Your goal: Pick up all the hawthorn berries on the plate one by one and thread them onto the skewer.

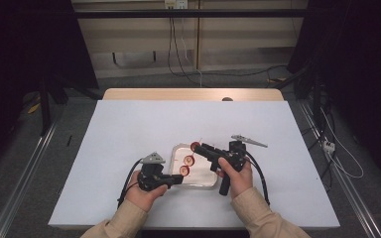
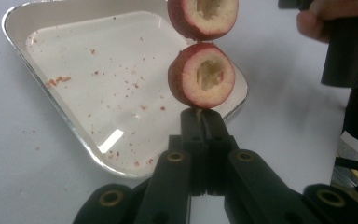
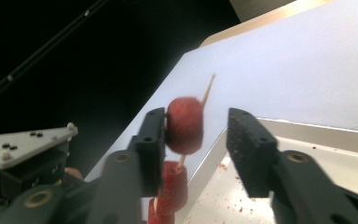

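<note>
A thin wooden skewer [image 3: 209, 88] carries three red-skinned fruit rounds with pale hollow centres [image 1: 190, 159]. My left gripper [image 2: 200, 114] is shut on the skewer's lower end, just under the nearest round [image 2: 201, 75], and holds it slanted over the tray [image 2: 65, 116]. My right gripper [image 3: 196, 119] stands open around the top round [image 3: 184, 123]. That round rests against one pad, and the other pad is clear of it. In the high view the left gripper [image 1: 178, 179] is at the tray's near left, and the right gripper [image 1: 201, 148] reaches in from the right.
The shallow white tray [image 1: 206, 184] holds red crumbs and liquid and lies on a white sheet [image 1: 129, 129] over the table. A wooden table edge [image 1: 193, 94] runs along the back. Cables lie on the floor to the right [image 1: 337, 153].
</note>
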A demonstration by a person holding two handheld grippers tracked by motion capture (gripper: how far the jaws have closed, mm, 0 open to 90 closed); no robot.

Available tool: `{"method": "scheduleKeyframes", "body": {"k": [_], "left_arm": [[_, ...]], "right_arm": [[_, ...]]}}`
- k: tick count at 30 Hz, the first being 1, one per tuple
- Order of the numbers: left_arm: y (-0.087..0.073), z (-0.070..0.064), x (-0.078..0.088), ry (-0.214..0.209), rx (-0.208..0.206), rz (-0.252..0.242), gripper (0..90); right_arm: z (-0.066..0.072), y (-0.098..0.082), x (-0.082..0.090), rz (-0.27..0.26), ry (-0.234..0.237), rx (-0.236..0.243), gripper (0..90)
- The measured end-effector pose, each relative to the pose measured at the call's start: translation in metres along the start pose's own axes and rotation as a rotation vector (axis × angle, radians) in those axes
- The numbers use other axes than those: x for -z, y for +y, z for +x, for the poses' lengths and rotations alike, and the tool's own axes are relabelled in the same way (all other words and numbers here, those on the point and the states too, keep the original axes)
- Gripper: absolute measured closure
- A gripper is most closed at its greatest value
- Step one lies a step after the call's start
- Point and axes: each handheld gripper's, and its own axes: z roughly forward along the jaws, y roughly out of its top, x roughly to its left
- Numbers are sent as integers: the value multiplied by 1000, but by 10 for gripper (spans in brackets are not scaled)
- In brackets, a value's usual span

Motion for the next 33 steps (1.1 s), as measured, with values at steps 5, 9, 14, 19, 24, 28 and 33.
{"method": "scheduleKeyframes", "body": {"k": [5, 9, 14, 19, 24, 28, 33], "left_arm": [[-1, -1, -4, -5, -9, 23, 899], [1, -6, -5, -7, -29, 27, 898], [1, -7, -4, 23, -31, 16, 900], [2, -7, -4, 11, -26, 24, 900], [1, -7, -5, 13, -22, 26, 900], [2, -7, -4, 14, -24, 23, 900], [2, -7, -5, 10, -26, 28, 900]], "right_arm": [[0, 4, 1, -6, -4, 0, 571], [0, 6, -2, 2, -16, 0, 682], [1, 3, -4, 1, 9, -41, 726], [5, 3, -4, -2, 17, -19, 732], [5, 2, -4, 9, 14, -3, 733], [2, 2, -3, 8, 19, -20, 733], [2, 1, -3, 11, 23, -23, 733]]}}
